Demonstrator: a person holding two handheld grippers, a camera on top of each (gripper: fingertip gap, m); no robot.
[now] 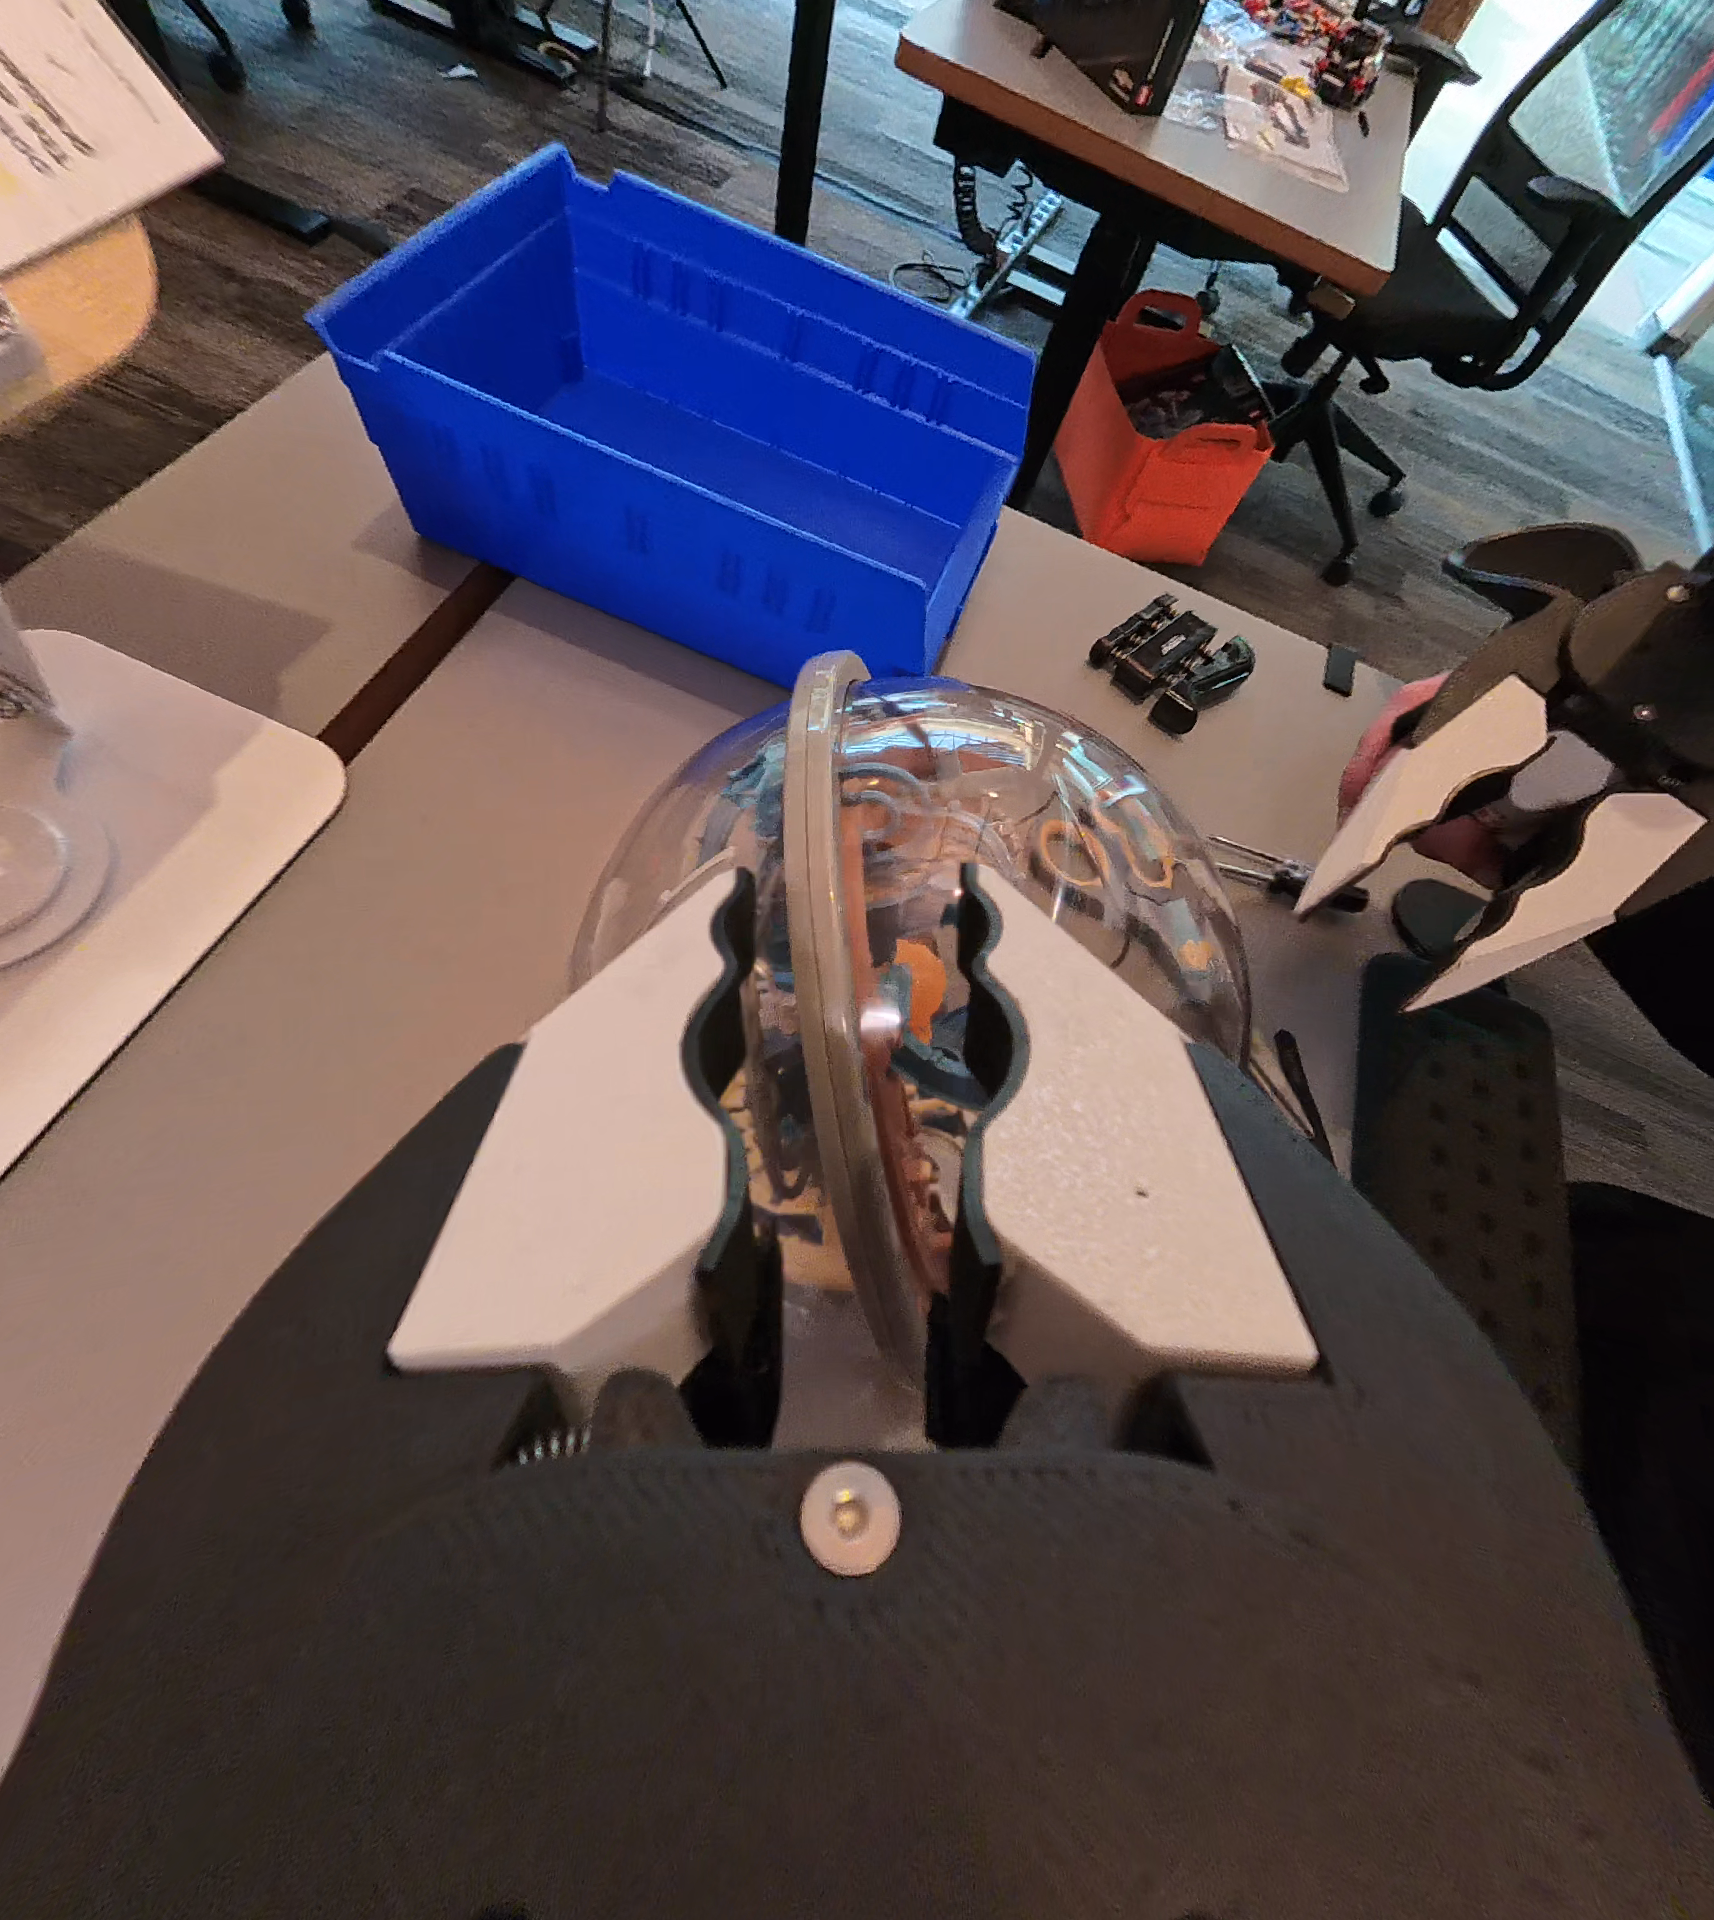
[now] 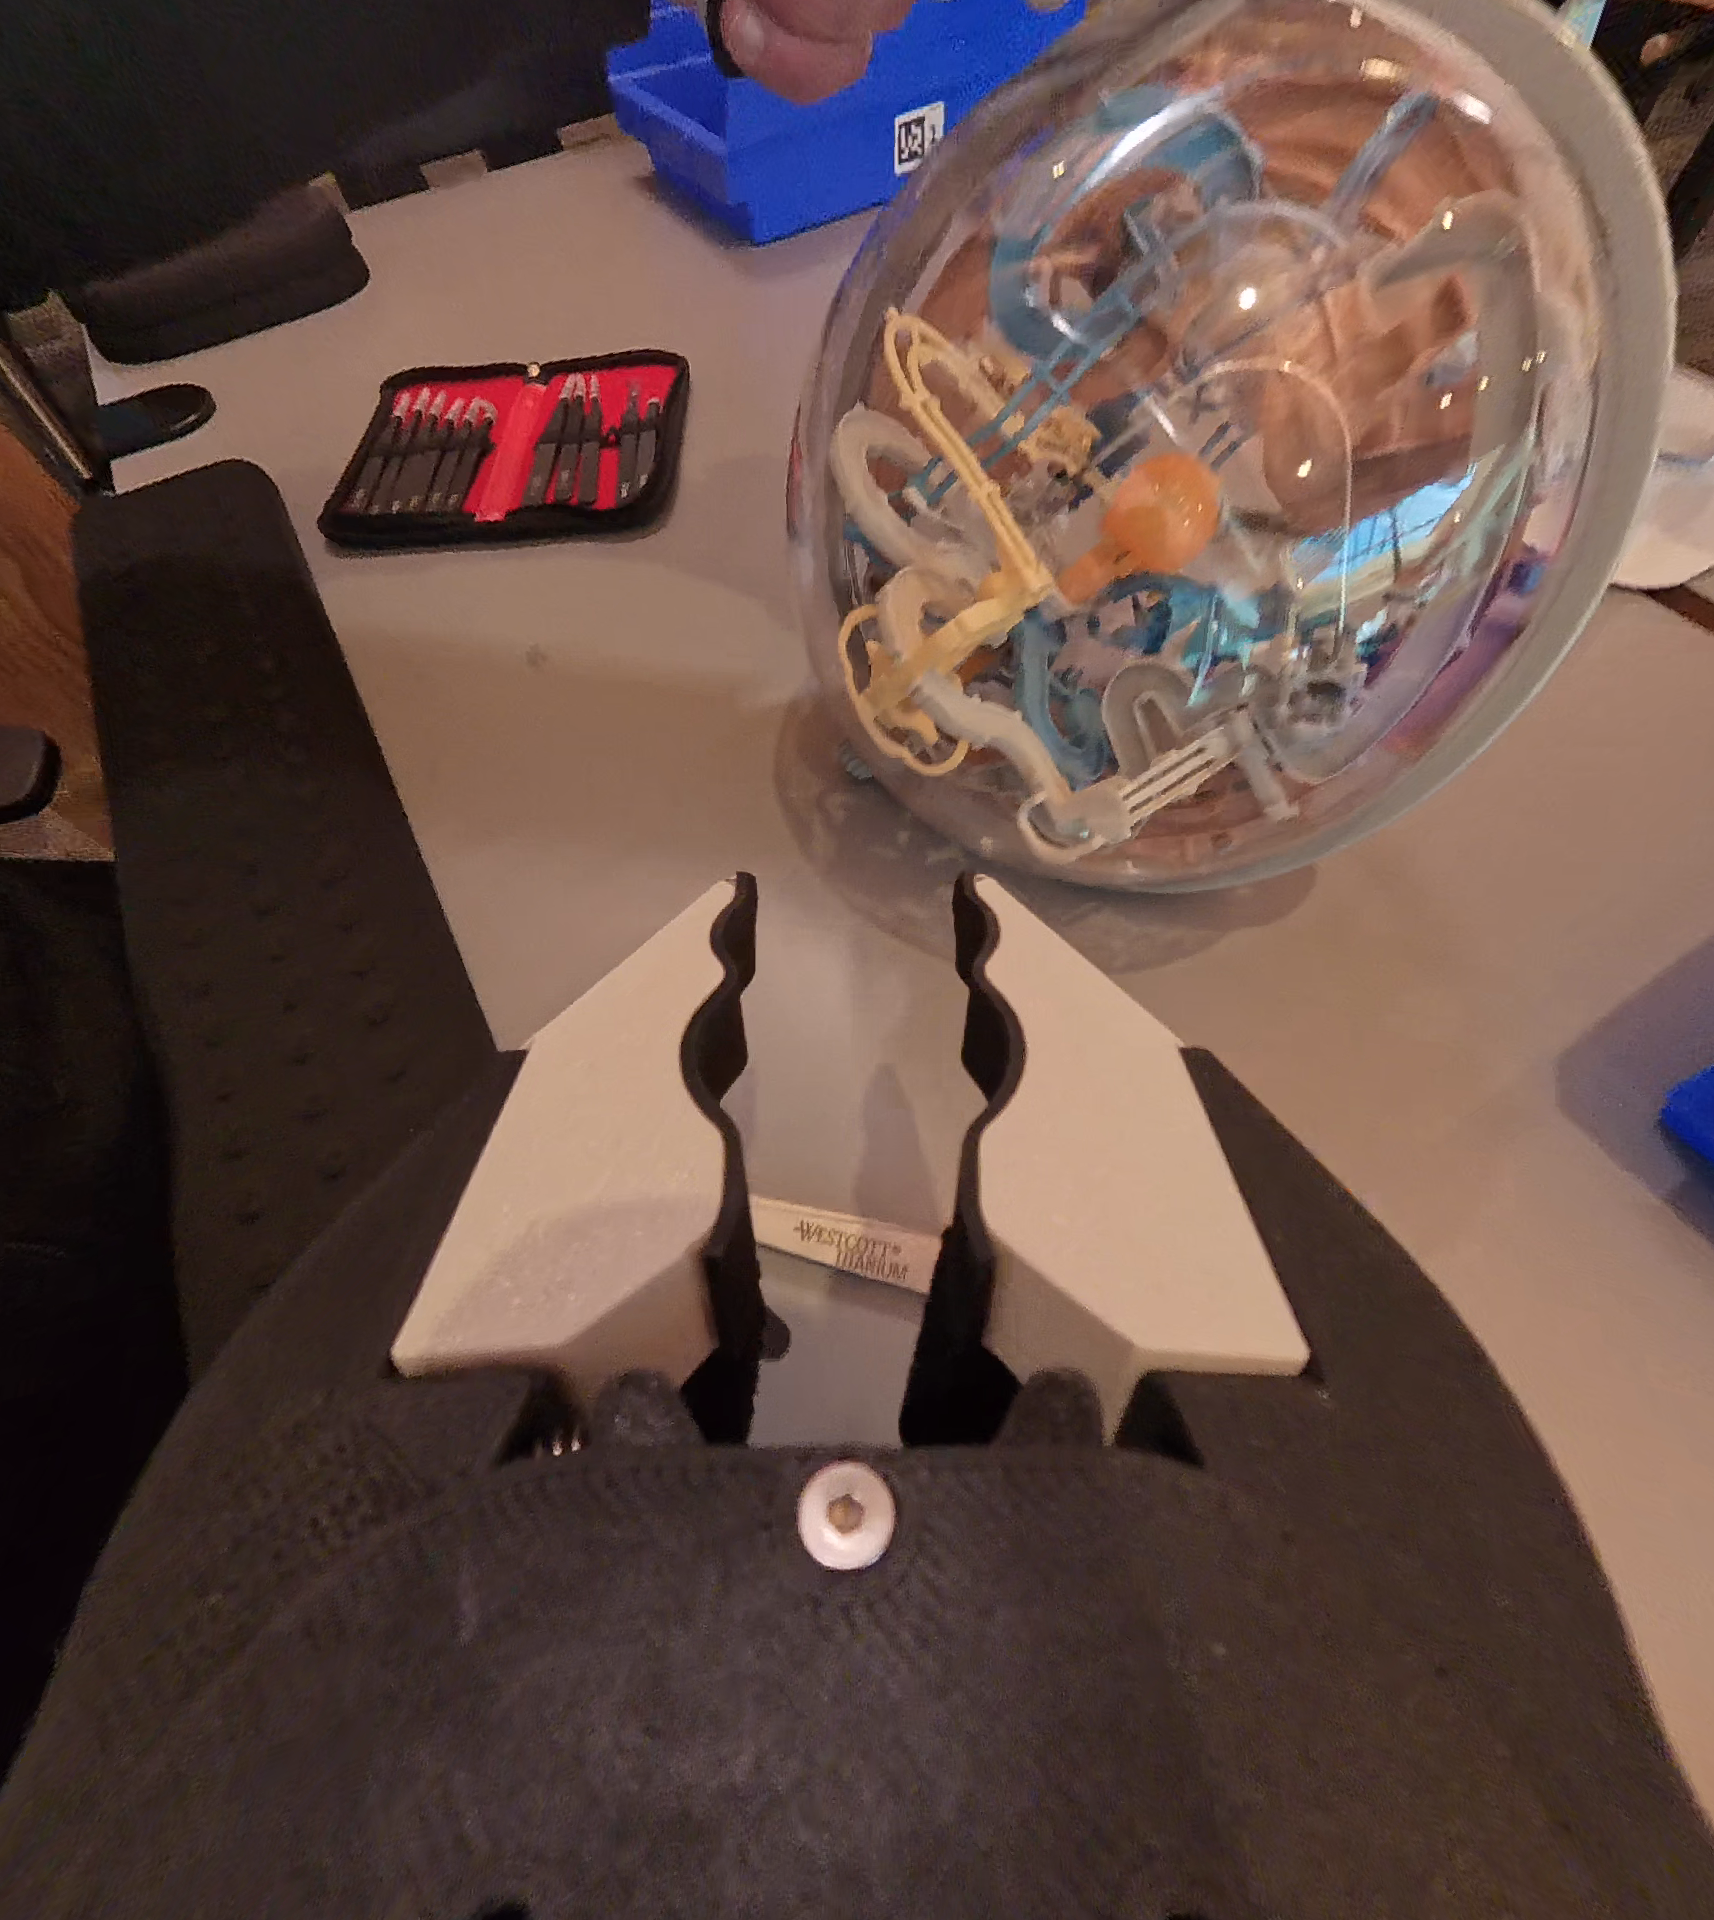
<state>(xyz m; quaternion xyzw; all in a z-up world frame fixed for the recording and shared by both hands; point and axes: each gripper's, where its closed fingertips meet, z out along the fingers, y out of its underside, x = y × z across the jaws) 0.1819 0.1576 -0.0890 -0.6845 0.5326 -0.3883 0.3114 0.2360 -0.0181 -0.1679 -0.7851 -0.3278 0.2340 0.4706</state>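
On the grey table (image 1: 209, 1091), in the left wrist view, the left gripper (image 1: 858, 904) was closed on the grey equatorial rim (image 1: 811, 831) of a clear maze ball (image 1: 1071, 883), one finger either side of that thin band, the sphere bulging out beyond the tips. Behind it stood an empty blue bin (image 1: 687, 457); a white lamp base (image 1: 84, 883) lay to the left, and a small black tool (image 1: 1170, 665) farther right. The right gripper (image 1: 1352, 945) showed at the right edge, apart from the ball, its fingers spread.

In the right wrist view, the right gripper (image 2: 853, 894) hung with its jaws parted and nothing between them; only bare table and a metal blade with printing on it (image 2: 853, 1252) showed through the gap. The maze ball (image 2: 1227, 447) sat just ahead and to the right, tilted, its underside apparently resting on the table. An open black and red tool case (image 2: 510, 447) lay to the left, with a blue bin (image 2: 811, 145) behind.

The ball looked like a rigid, hollow plastic shell: probably light, smooth and slippery over its curved faces, and liable to roll or crack if dropped. The raised rim seemed the only sure place for flat fingers to bite.
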